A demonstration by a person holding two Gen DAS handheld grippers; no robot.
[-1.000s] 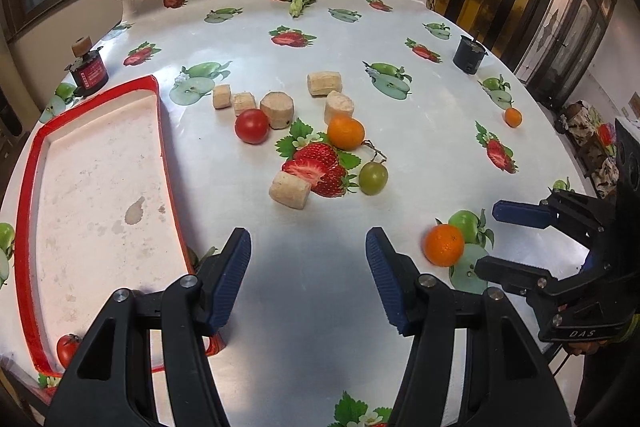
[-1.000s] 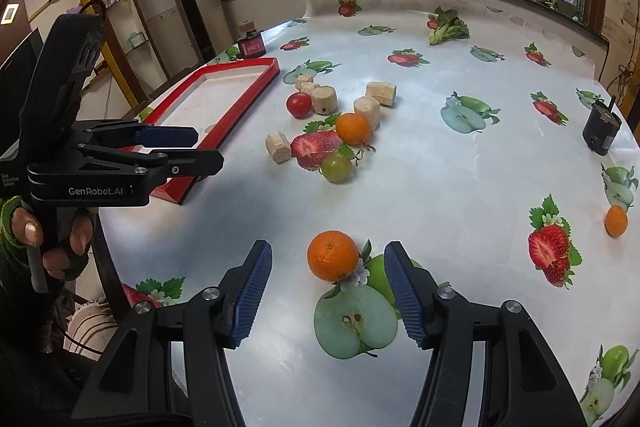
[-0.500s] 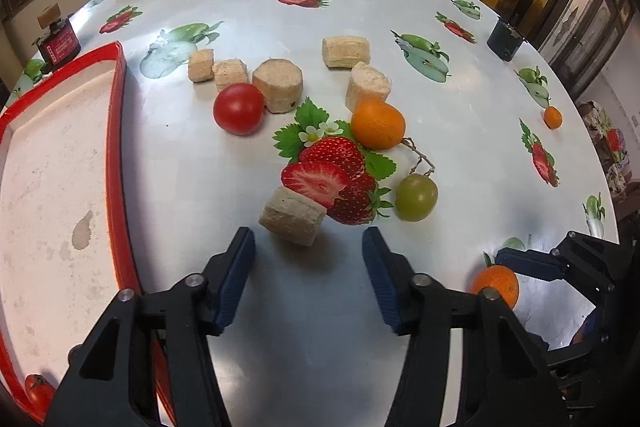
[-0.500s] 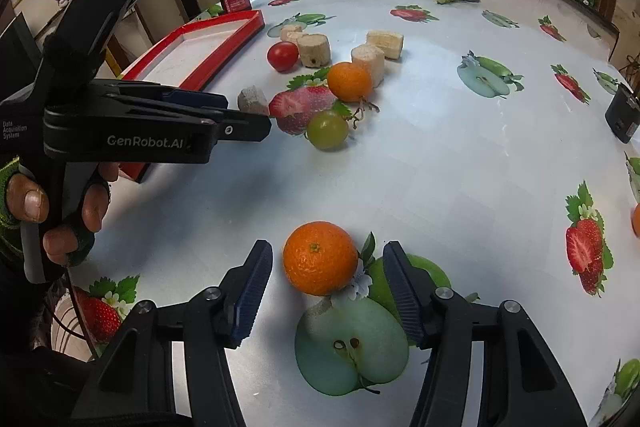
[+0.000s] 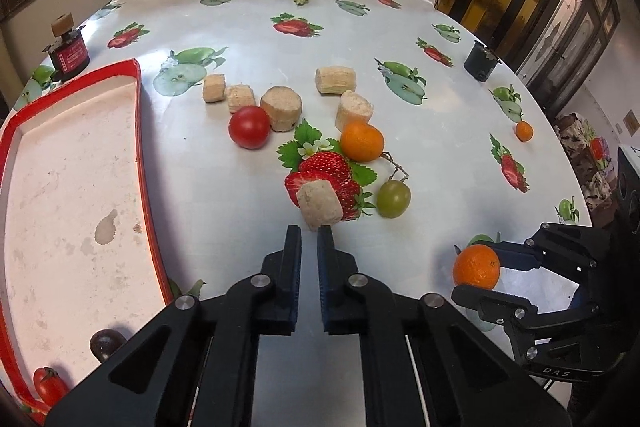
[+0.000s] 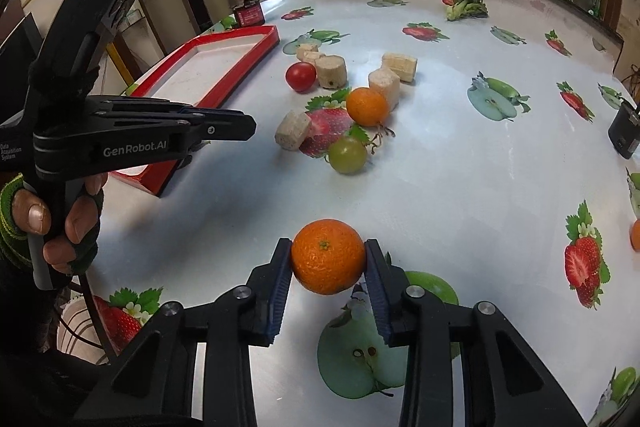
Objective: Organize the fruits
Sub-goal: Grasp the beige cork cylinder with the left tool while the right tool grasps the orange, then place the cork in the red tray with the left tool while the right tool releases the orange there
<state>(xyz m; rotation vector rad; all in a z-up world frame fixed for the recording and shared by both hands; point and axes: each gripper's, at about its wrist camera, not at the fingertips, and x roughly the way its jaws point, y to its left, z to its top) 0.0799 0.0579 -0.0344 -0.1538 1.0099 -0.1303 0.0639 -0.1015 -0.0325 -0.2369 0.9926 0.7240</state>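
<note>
My right gripper is shut on an orange, seen also in the left wrist view, low over the table's near side. My left gripper is shut and empty, its tips just short of a beige cork-like block. Beyond lie a green tomato, a second orange and a red tomato. A red-rimmed tray at the left holds a small red tomato and a dark fruit in its near corner.
Several more beige blocks lie behind the fruit. A small orange and a black cup sit at the far right, a dark red jar at the far left. The tablecloth carries printed fruit pictures.
My right gripper closed on the orange. My left gripper closed empty and drew back slightly; the beige block now stands tilted on the printed strawberry.
</note>
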